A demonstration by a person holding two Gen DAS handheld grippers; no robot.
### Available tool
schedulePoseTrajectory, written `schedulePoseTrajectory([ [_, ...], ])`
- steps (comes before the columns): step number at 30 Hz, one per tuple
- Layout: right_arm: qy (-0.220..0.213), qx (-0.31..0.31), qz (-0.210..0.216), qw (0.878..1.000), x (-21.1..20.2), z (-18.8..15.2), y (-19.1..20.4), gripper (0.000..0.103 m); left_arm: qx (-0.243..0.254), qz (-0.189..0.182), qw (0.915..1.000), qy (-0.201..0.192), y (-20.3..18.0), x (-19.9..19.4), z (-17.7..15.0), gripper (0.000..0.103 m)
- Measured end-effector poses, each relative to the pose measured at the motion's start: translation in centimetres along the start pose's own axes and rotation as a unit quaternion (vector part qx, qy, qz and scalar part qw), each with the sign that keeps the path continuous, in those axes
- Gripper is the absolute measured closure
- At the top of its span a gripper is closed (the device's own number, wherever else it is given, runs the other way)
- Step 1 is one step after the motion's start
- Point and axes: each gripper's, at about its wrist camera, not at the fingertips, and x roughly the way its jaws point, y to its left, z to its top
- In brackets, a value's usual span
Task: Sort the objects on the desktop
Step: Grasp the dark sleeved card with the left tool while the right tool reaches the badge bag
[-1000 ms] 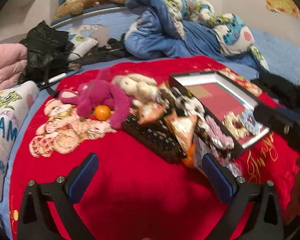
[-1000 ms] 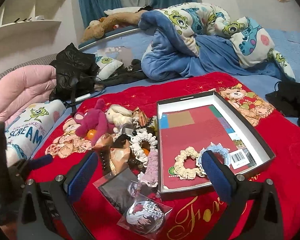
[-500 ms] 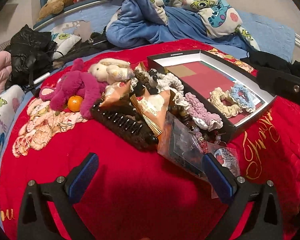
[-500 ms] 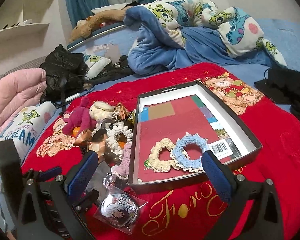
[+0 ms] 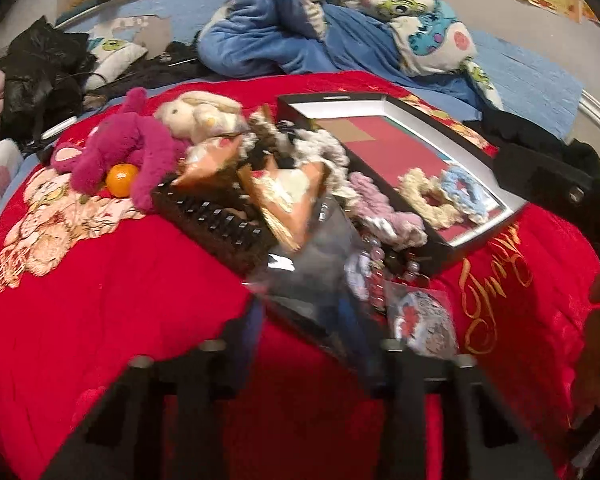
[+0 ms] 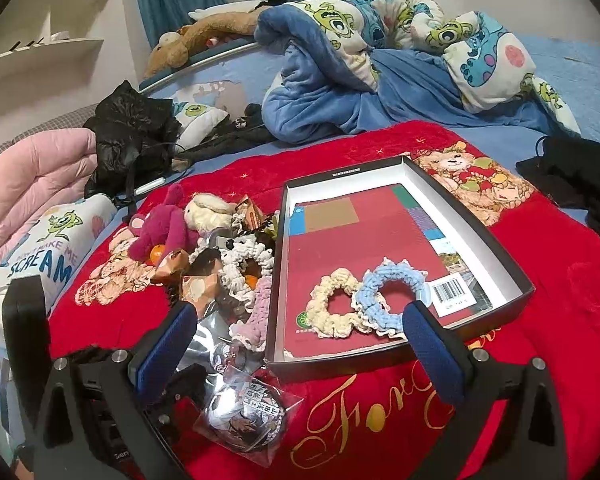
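Left wrist view: my left tool (image 5: 304,312) is closing around a clear plastic packet (image 5: 312,272).
Right tool (image 6: 300,344) stands spread, empty, beside the box (image 6: 496,248).

both wrist views face downward, close over red blanket (image 5: 100,300); share open box (image 6: 512,276), clutter.
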Motion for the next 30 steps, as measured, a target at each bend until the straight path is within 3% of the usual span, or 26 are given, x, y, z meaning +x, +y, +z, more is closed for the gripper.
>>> schedulePoseTrajectory([
  [2,0.000,0.001,-0.001,1.000,0.0,0.0,0.0,0.000,0.000,-0.003,1.0000,-0.004,-0.2,-0.3,-0.1,0.084],
  [3,-0.001,0.001,-0.001,1.000,-0.1,0.0,0.0,0.000,-0.002,-0.007,1.0000,-0.006,-0.1,-0.5,-0.1,0.094],
  [6,-0.003,0.002,-0.002,1.000,-0.2,0.0,-0.1,0.000,-0.012,-0.025,0.9996,-0.009,0.3,-0.9,-0.1,0.098],
  [11,-0.004,0.002,-0.003,1.000,-0.3,0.1,-0.1,0.000,-0.009,-0.028,0.9994,-0.018,0.2,-1.6,-0.3,0.100],
  [21,-0.005,-0.010,-0.002,1.000,-0.7,-0.2,0.9,0.000,0.005,0.017,0.9985,-0.051,0.7,-4.9,-1.2,0.100],
  [30,0.015,-0.020,0.000,1.000,-1.0,-1.8,2.2,0.000,0.003,0.028,0.9964,-0.080,1.4,-8.2,-1.7,0.100],
])
